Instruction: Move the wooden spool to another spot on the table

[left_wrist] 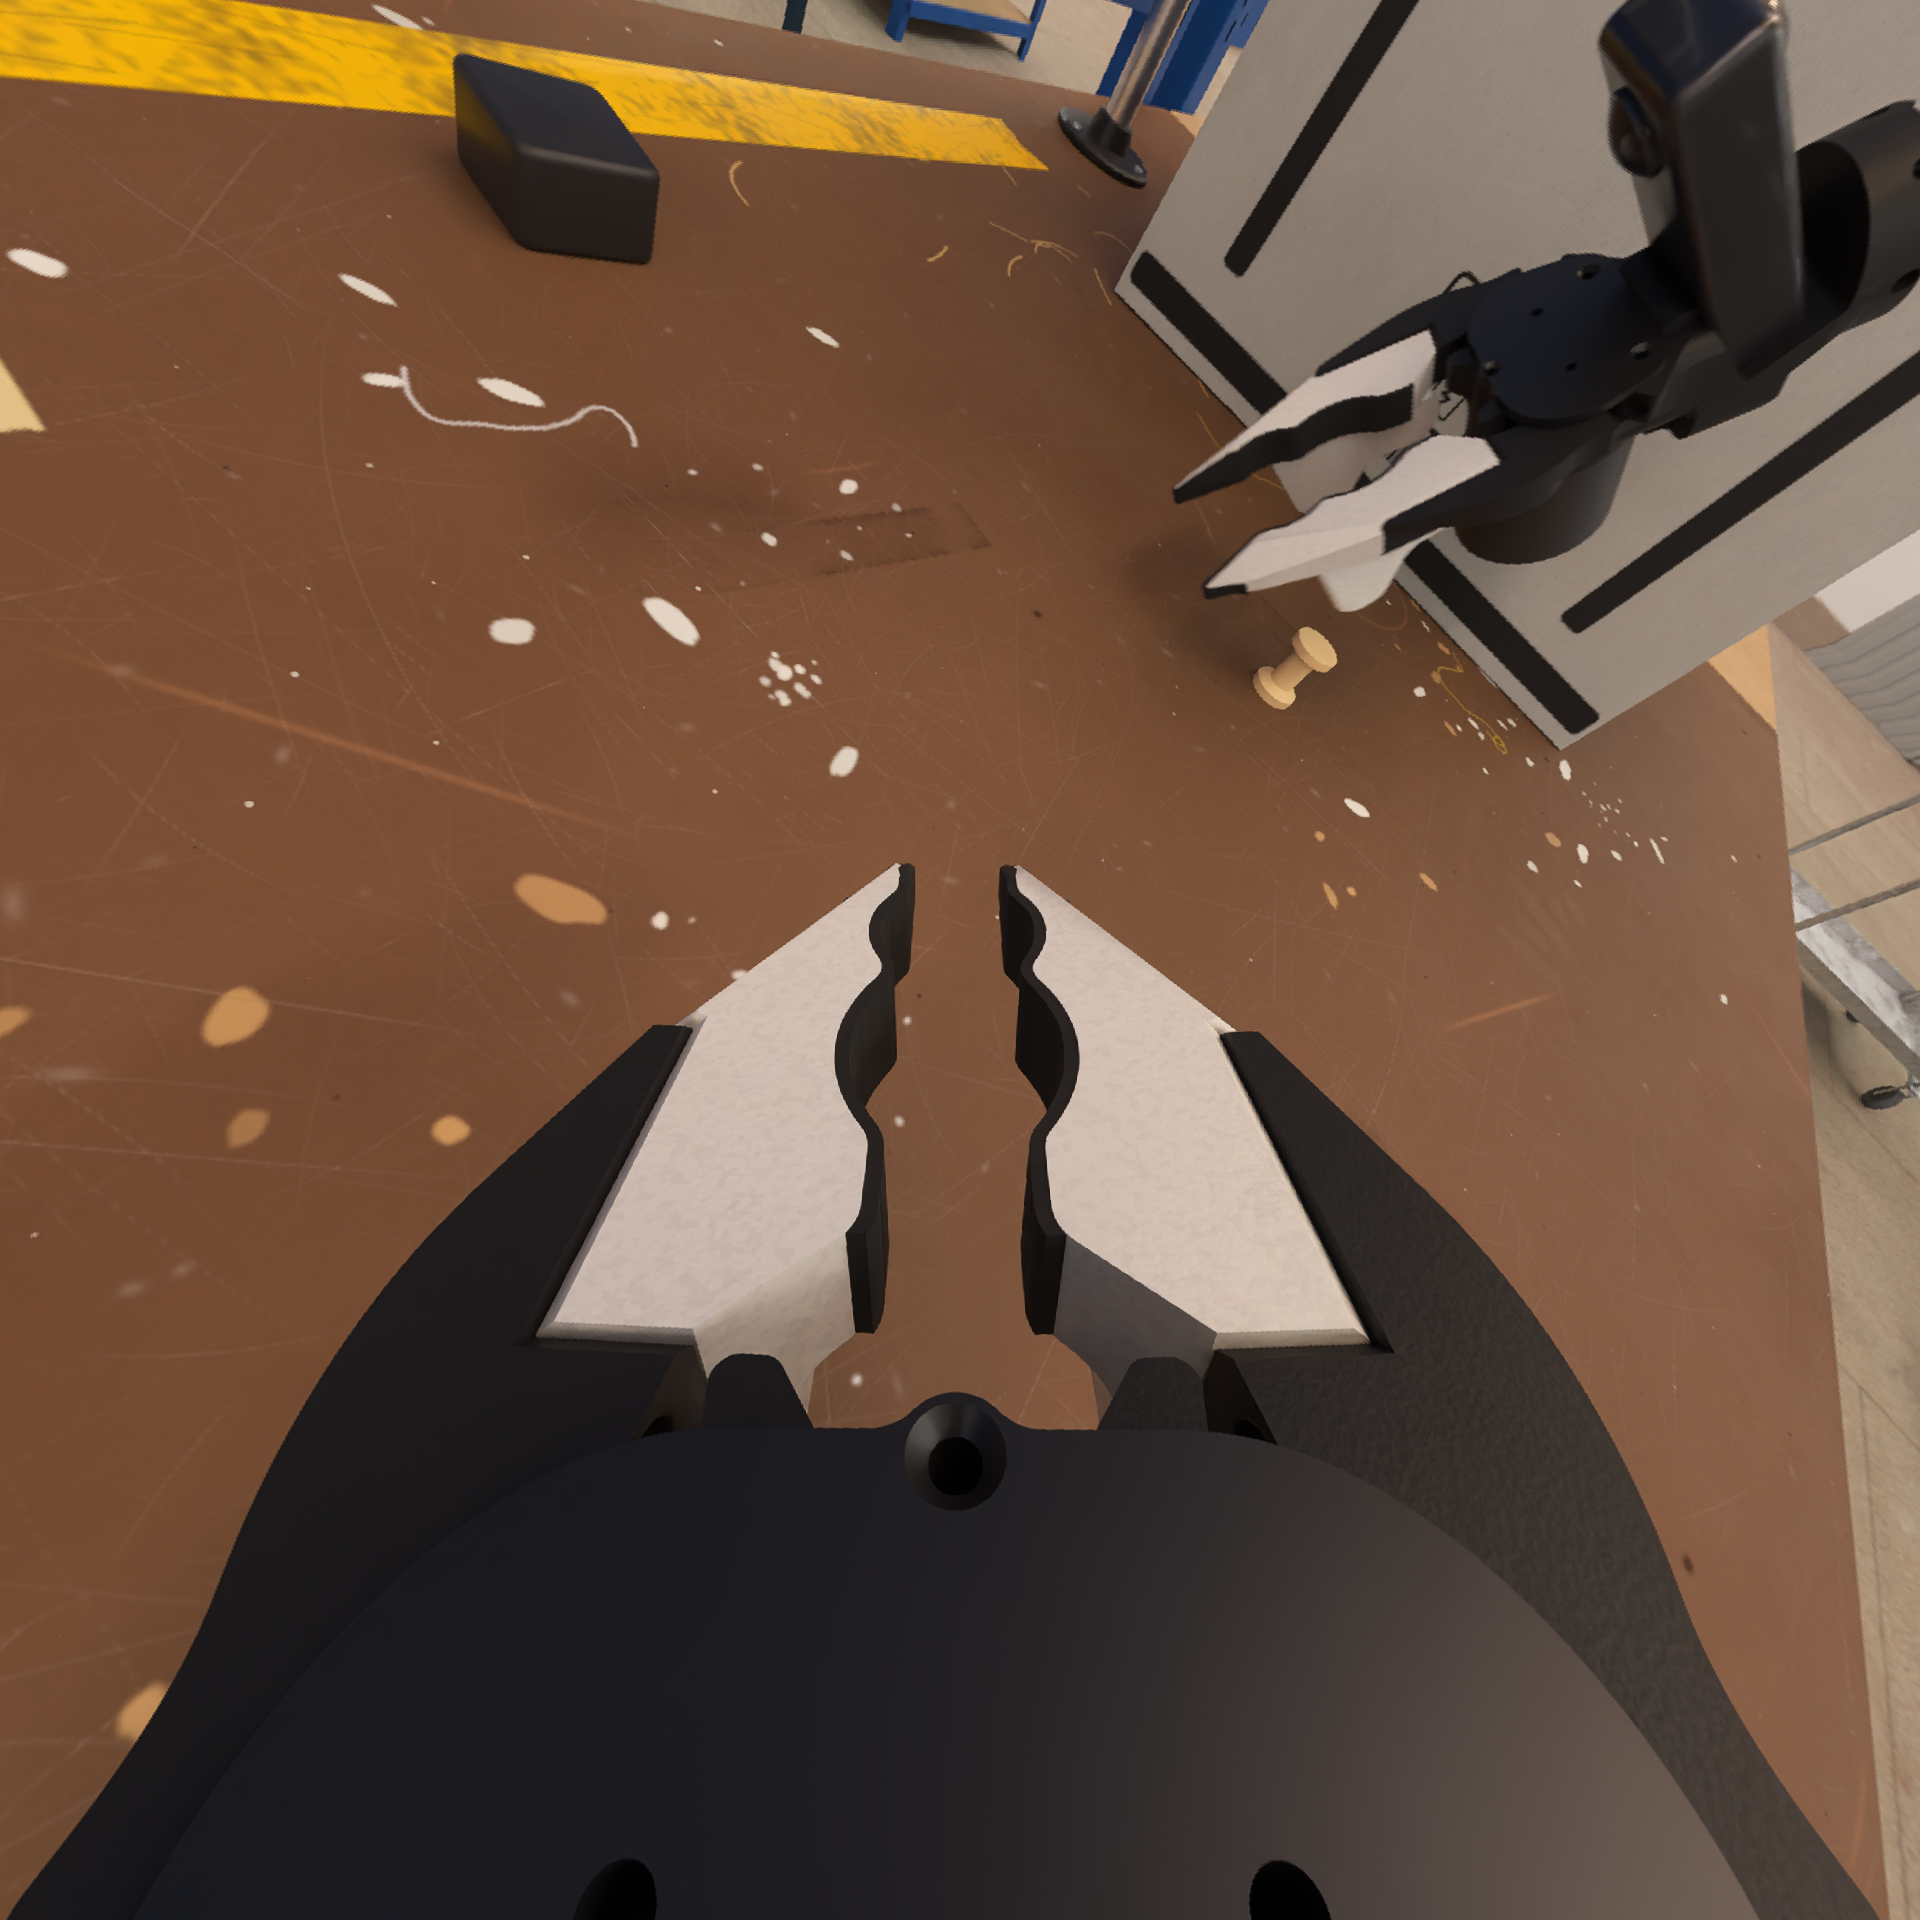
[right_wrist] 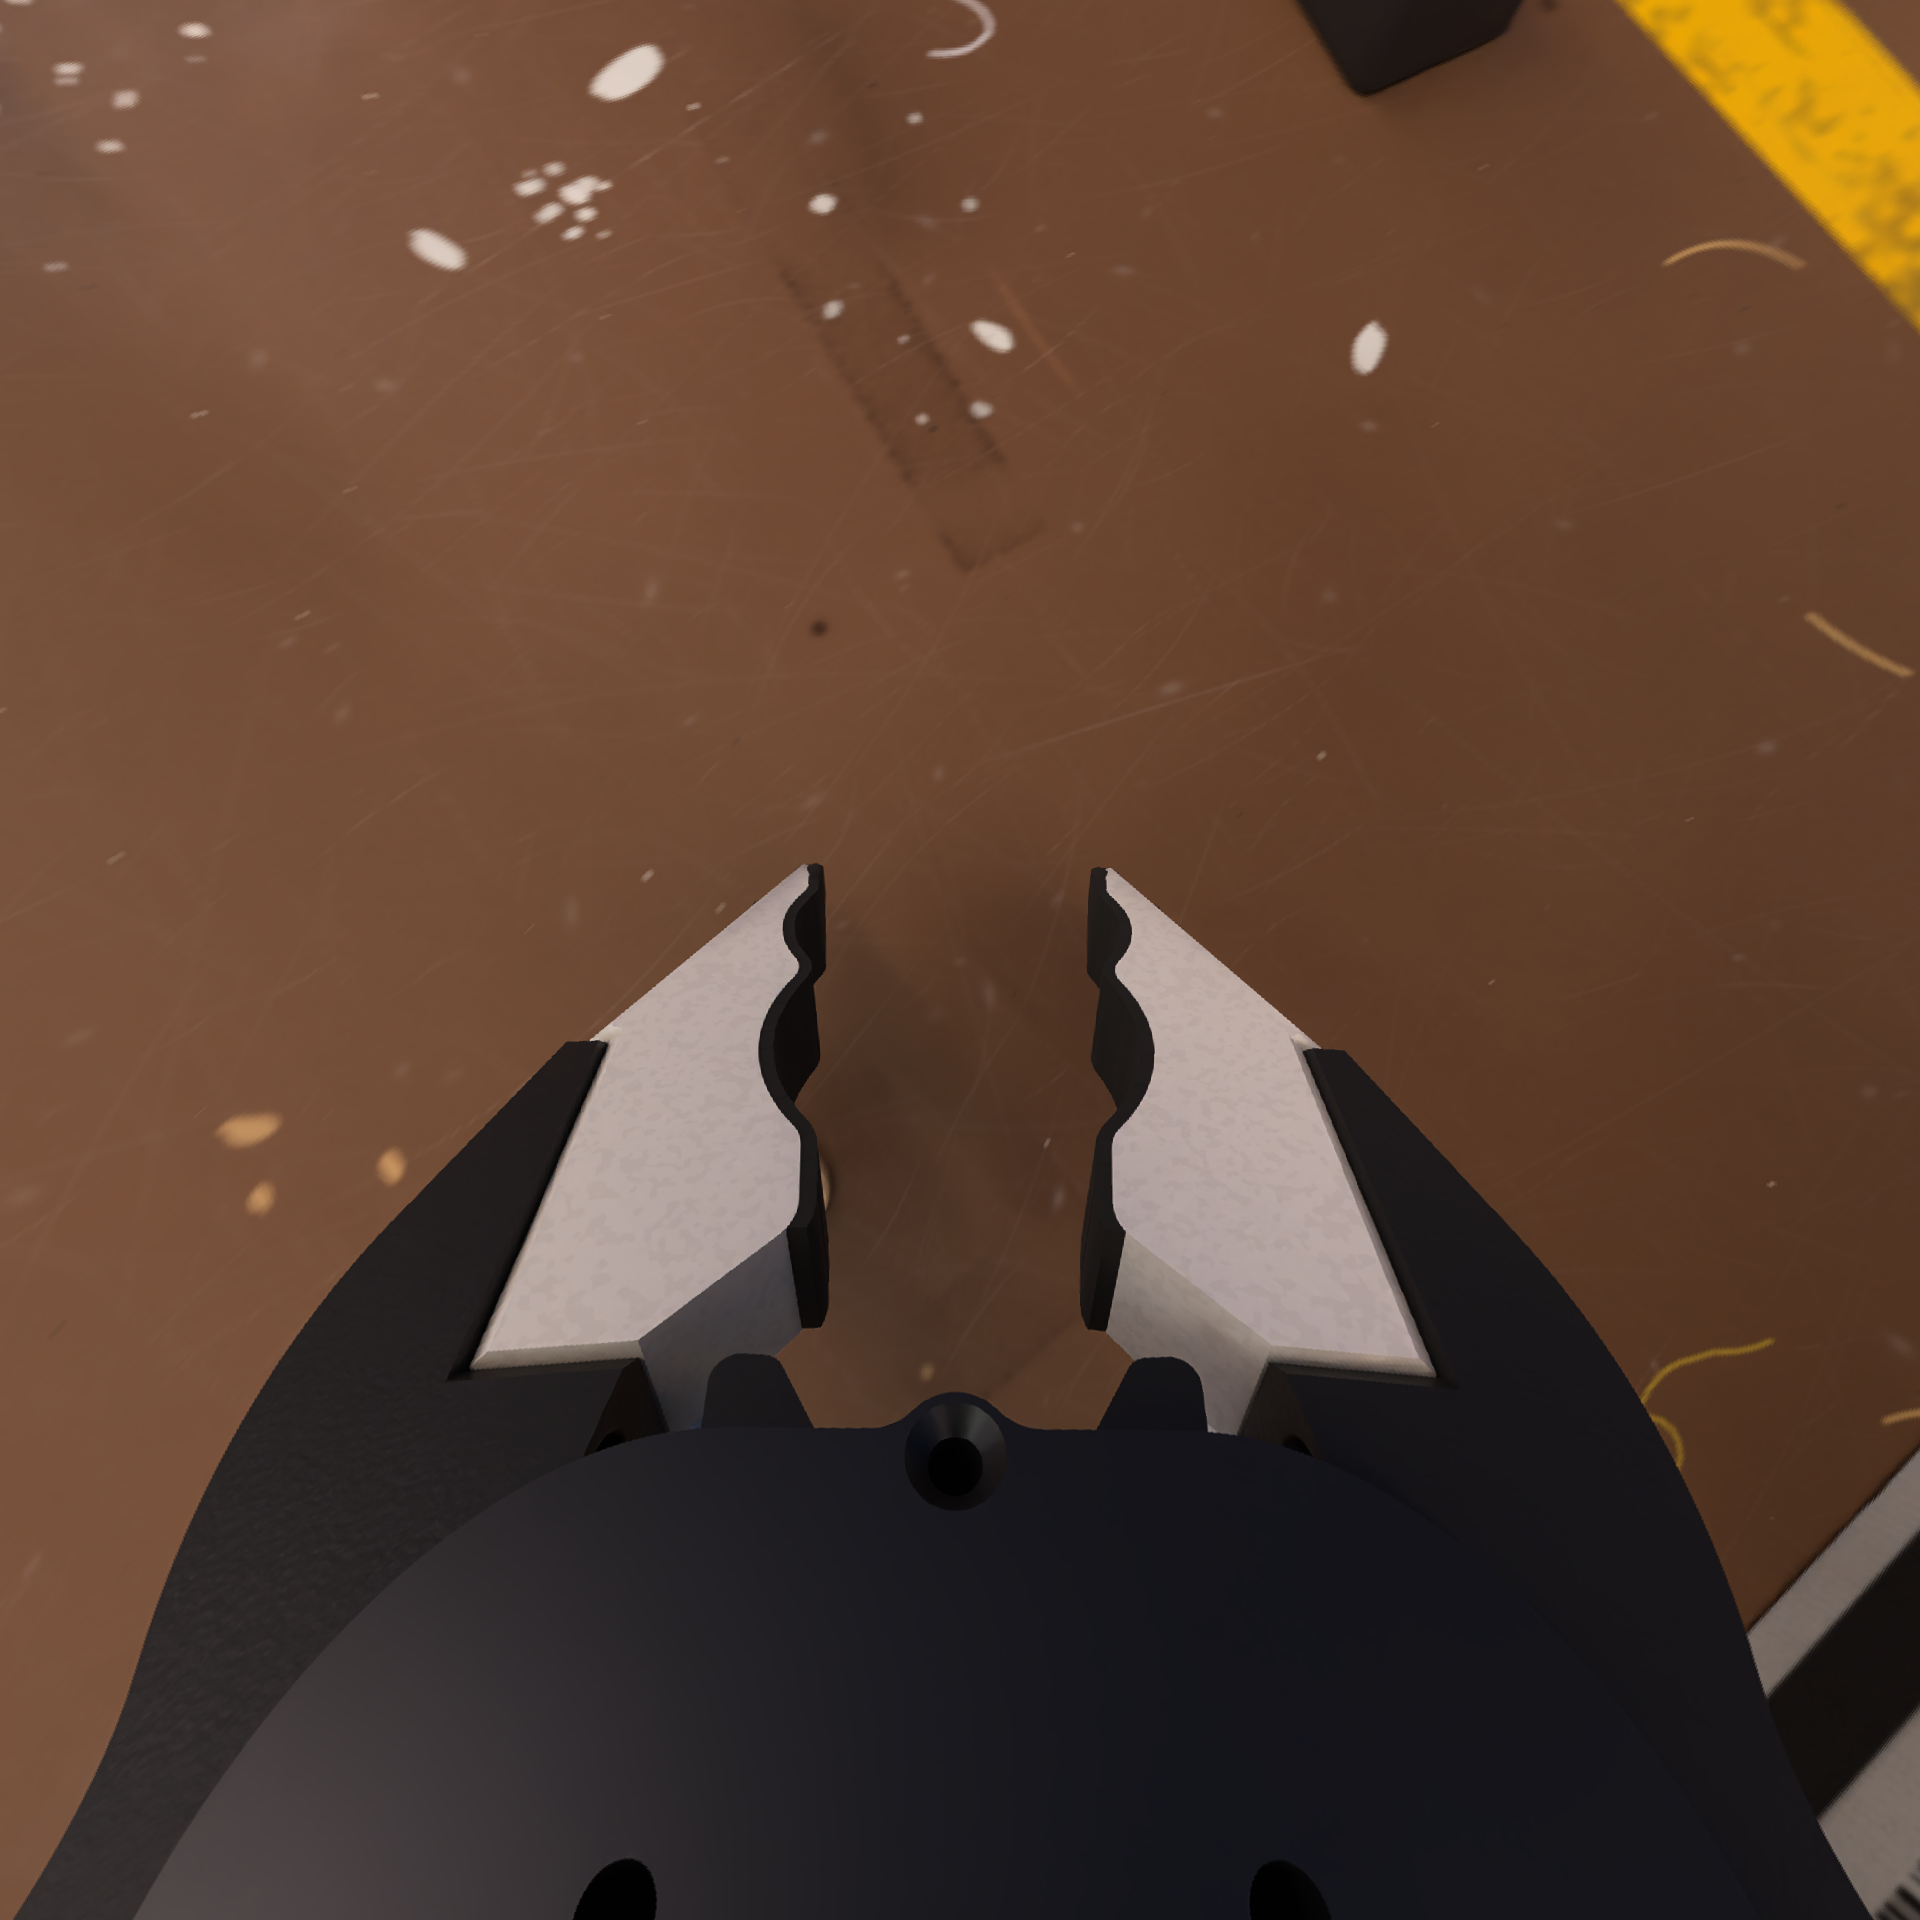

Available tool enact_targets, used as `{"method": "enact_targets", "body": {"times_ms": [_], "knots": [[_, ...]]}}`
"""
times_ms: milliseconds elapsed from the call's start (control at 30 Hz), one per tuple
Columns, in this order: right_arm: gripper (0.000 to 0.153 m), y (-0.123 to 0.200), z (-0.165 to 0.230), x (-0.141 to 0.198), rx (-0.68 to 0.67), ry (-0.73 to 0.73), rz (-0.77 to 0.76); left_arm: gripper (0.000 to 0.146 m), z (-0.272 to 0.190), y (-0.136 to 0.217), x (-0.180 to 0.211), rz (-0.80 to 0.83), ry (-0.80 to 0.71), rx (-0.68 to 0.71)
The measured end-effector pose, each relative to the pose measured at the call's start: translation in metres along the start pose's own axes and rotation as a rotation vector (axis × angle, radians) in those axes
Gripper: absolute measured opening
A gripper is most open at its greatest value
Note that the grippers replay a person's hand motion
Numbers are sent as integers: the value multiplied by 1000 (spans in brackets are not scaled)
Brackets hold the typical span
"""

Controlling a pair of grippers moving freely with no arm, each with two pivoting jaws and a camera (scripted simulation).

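Note:
The small wooden spool [left_wrist: 1294, 670] lies on its side on the brown, paint-speckled table [left_wrist: 623, 727], close to the foot of a grey box. My right gripper [left_wrist: 1195, 540] hovers just beyond and above the spool, open and empty, its fingers pointing toward the table's middle. In the right wrist view the right gripper [right_wrist: 956, 873] is open over bare table; a tiny tan sliver [right_wrist: 824, 1184] peeks out beside its left finger, and I cannot tell if it is the spool. My left gripper [left_wrist: 956, 873] is narrowly open, empty, well short and left of the spool.
A grey box with black stripes [left_wrist: 1455, 156] stands at the far right and also shows in the right wrist view [right_wrist: 1849, 1683]. A black block [left_wrist: 556, 161] sits by a yellow stripe [left_wrist: 727, 104]. A metal post [left_wrist: 1117, 125] stands behind. The table edge [left_wrist: 1787, 831] runs along the right.

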State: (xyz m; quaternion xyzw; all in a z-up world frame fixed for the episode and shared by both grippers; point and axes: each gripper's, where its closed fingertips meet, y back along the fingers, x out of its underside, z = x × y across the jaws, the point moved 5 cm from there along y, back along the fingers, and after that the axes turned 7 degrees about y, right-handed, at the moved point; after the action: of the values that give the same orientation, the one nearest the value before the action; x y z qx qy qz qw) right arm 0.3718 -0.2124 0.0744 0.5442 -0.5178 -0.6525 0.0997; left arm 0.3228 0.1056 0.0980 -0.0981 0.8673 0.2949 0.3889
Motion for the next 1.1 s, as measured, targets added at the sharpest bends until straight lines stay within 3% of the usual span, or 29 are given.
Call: {"method": "enact_targets", "body": {"times_ms": [167,433,800,1033,1100], "knots": [[49,21,16,19,-122,40,48,16,0,0,0,0,1,1],[51,22,37,34,-276,112,142,16,-1,2,-1,-7,-3,-2],[57,21,44,47,-316,157,218,16,-1,1,0,-3,-5,0],[25,20,38,49,-299,145,200,16,-1,0,1,1,-4,-1],[24,20,36,49,-281,151,204,16,-1,0,1,1,-4,-1]]}}
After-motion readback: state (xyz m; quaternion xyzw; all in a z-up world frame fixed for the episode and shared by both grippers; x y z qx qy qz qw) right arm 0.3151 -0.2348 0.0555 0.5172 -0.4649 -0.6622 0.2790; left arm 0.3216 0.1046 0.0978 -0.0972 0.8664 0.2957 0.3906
